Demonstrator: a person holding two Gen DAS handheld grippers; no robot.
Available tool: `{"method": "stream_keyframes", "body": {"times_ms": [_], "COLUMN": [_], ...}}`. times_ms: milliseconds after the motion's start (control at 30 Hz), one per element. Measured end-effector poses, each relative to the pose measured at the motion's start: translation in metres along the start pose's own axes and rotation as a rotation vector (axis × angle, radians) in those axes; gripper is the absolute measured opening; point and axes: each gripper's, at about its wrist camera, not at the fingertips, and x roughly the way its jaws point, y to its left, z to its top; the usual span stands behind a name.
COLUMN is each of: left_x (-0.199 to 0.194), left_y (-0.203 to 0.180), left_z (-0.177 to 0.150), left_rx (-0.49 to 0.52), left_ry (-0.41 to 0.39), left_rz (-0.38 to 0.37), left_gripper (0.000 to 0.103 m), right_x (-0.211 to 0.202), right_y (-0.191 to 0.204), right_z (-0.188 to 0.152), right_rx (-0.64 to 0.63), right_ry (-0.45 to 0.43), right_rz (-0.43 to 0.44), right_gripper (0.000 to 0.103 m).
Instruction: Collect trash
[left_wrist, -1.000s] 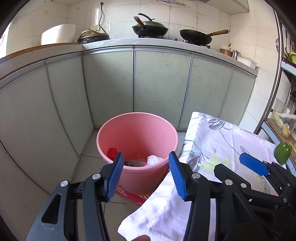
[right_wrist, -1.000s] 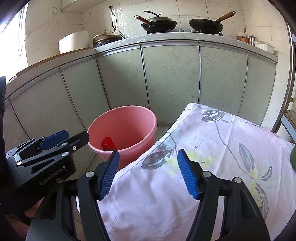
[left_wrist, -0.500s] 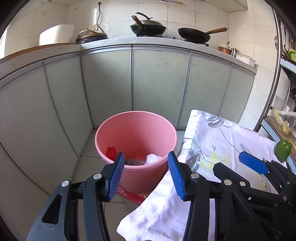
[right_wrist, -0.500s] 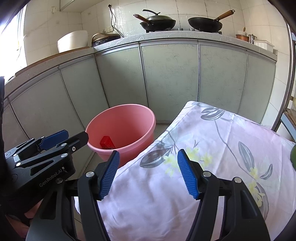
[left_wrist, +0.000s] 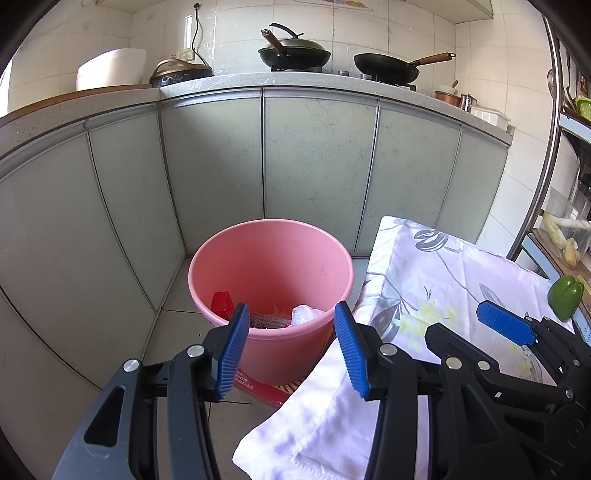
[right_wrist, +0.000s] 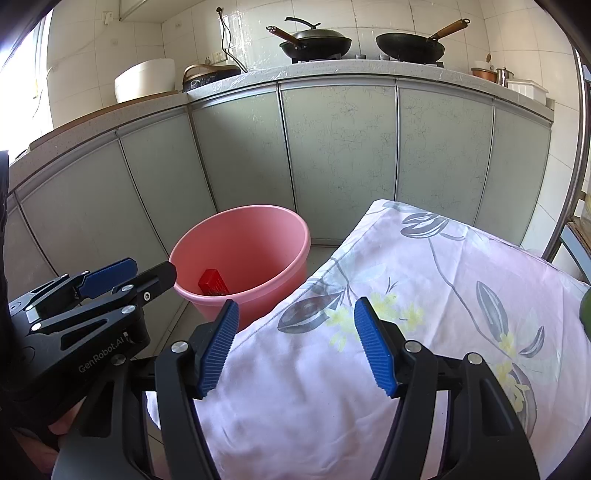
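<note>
My left gripper (left_wrist: 291, 354) had its 2 ribbed blue fingers apart, holding nothing. Past it, the round pink plastic bucket (left_wrist: 271, 258) sat on the floor with a red box (left_wrist: 222, 305) and crinkly trash (left_wrist: 306, 314) inside. My right gripper (right_wrist: 295, 350) gaped over a soft flowery cloth (right_wrist: 424, 295).

Both wrist views face the pink bucket (left_wrist: 271, 266) and cabinets (right_wrist: 340, 147).

Bucket on the floor, cloth-covered table to its right

The bucket (left_wrist: 271, 266) sits mid-frame before the cabinets (left_wrist: 317, 166), holding a box (left_wrist: 221, 304) and wrappers (left_wrist: 304, 314). Lower right lies the cloth (left_wrist: 424, 295), a pepper (left_wrist: 565, 297) at its right edge. Two pans (left_wrist: 295, 55) stand on the counter, top centre.
</note>
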Motion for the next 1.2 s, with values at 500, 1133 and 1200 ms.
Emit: {"method": "stream_keyframes", "body": {"times_ms": [500, 1133, 1200], "left_x": [0.0002, 0.0029, 0.0026], "left_y": [-0.0013, -0.0032, -0.0033], "left_z": [-0.0004, -0.0037, -0.0026], "left_rx": [0.001, 0.002, 0.003], "left_ry": [0.001, 0.006, 0.006], "left_rz": [0.001, 0.001, 0.001], "left_gripper": [0.047, 0.047, 0.047], "right_x": [0.0007, 0.0011, 0.0015], "right_y": [-0.0017, -0.0037, -0.0052], "right_z": [-0.0006, -0.0014, -0.0021], "right_rx": [0.0, -0.003, -0.004], "right_ry": [0.002, 0.002, 0.002], "right_rz": [0.001, -0.001, -0.001], "right_gripper": [0.066, 0.066, 0.066]}}
